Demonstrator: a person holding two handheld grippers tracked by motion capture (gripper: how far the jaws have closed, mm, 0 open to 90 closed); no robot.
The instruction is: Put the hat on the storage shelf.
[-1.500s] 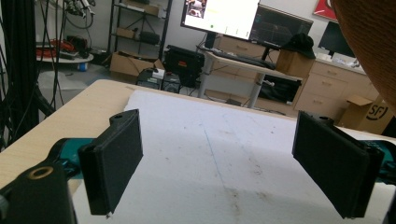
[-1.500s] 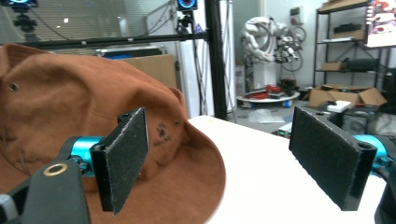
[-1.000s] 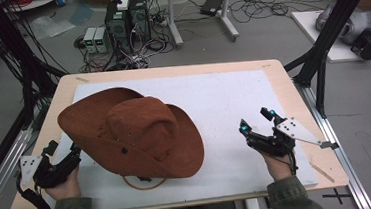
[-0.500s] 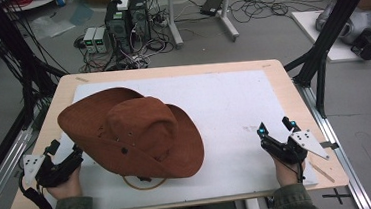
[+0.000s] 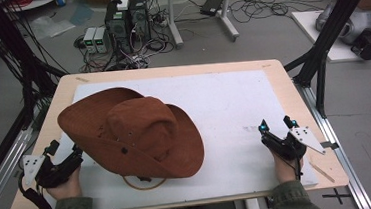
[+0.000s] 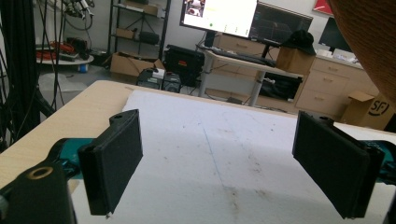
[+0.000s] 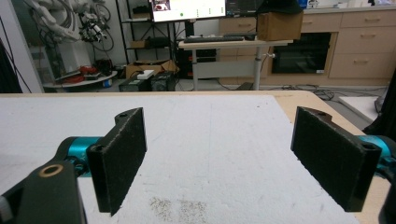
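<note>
right gripper [image 5: 277, 124], jaws wide and empty, has slid toward the frame's lower right; left gripper [image 5: 66, 150], also gaping, stays beside the brown hat [image 5: 130, 131].

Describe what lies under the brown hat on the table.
The brown hat rests on a white mat. A thin cord loop pokes out beneath its near brim; anything else underneath is covered.

Cable-strewn grey floor [image 5: 268, 33], wooden cabinets [image 7: 359, 42]
</note>
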